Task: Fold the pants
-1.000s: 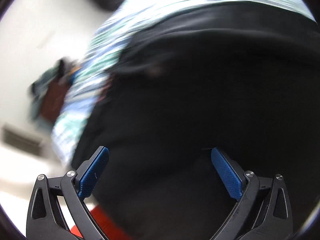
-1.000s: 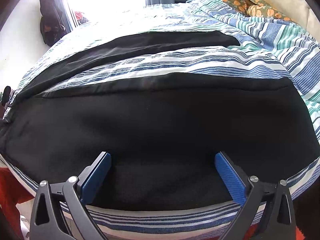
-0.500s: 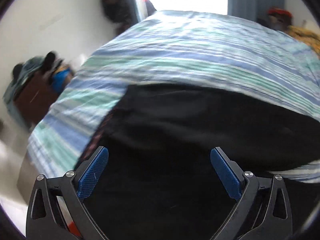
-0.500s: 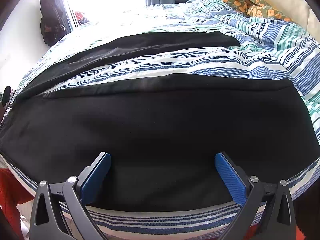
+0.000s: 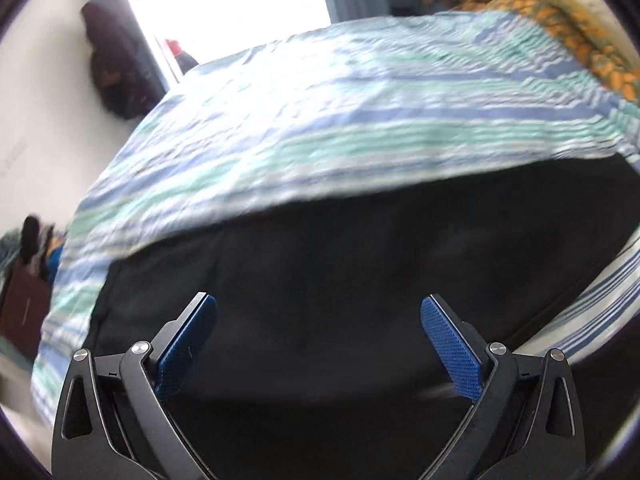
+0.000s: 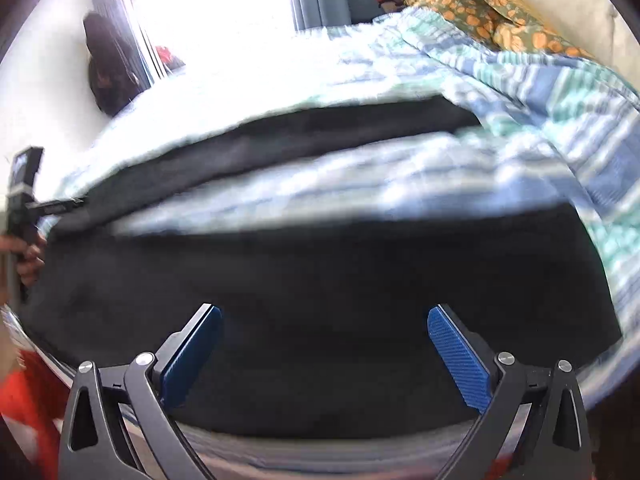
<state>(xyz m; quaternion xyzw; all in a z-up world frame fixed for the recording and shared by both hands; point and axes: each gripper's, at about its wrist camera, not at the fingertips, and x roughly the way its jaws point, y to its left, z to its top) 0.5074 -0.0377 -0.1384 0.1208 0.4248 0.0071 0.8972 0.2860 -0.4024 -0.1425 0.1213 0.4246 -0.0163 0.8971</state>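
Black pants (image 6: pixel 320 272) lie spread flat; left gripper (image 5: pixel 318 344) and right gripper (image 6: pixel 324 354) both released

Bed with striped sheet (image 6: pixel 400 184), black pants (image 6: pixel 320 272) spread across it

The pants (image 6: pixel 320 280) lay flat across the near side of the bed (image 5: pixel 320 120), one leg (image 6: pixel 280 140) stretched farther back, with a bare strip of striped cover between the two. Beyond them the cover was open and flat up to the window side. A rumpled fold (image 6: pixel 560 112) and an orange blanket (image 6: pixel 488 12) rose at the right. The left gripper (image 6: pixel 24 192) and hand (image 6: pixel 28 256) stood at the pants' left end.
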